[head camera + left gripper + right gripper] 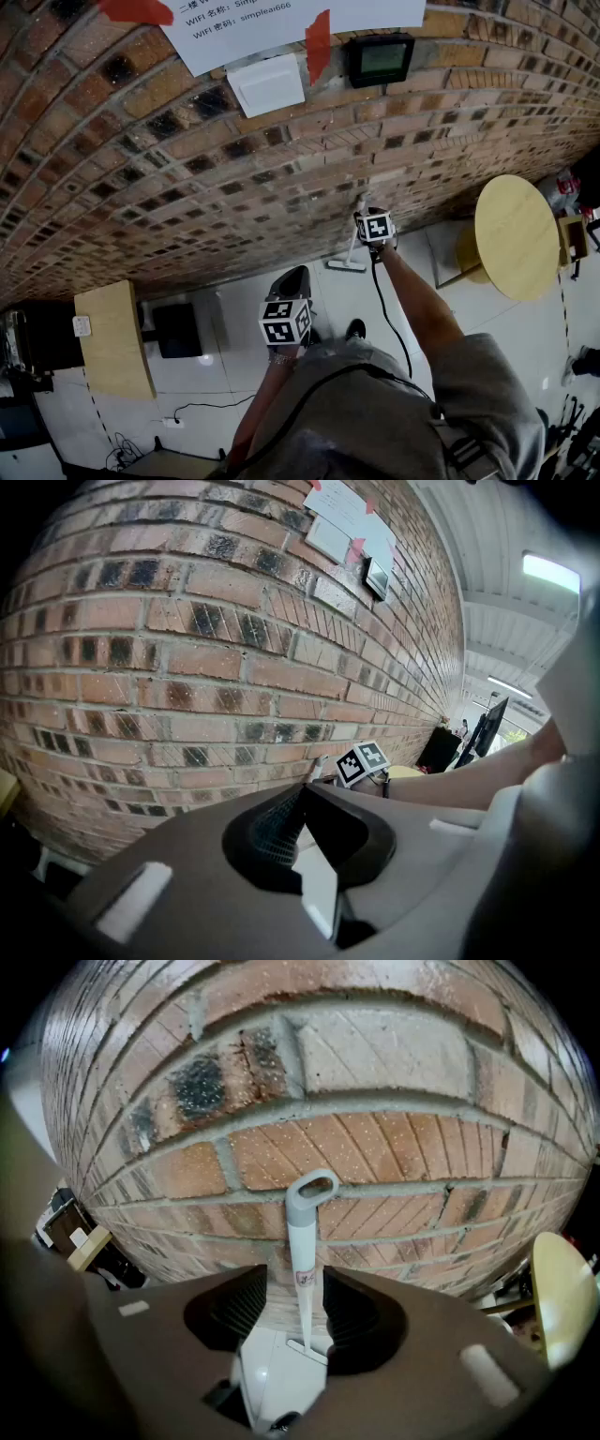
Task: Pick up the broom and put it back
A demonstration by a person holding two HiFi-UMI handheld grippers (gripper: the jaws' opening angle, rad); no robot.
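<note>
The white broom (pixel 300 1241) leans upright against the brick wall (pixel 375 1147), its grey hanging loop at the top and its flat head on the pale floor below. My right gripper (pixel 292 1283) is open around the handle, with a gap on each side of it. In the head view the broom (pixel 352 247) stands at the wall's foot, and the right gripper (pixel 373 246) is beside its handle on an outstretched arm. My left gripper (pixel 305 794) is shut and holds nothing; it hangs back near the body (pixel 291 281), pointing at the wall.
A round wooden table (pixel 516 234) stands to the right of the broom. A wooden cabinet (pixel 112 337) and a black box (pixel 176 328) sit left along the wall. A black cable (pixel 389 319) runs from the right gripper. Papers and a small screen (pixel 380 58) hang on the wall.
</note>
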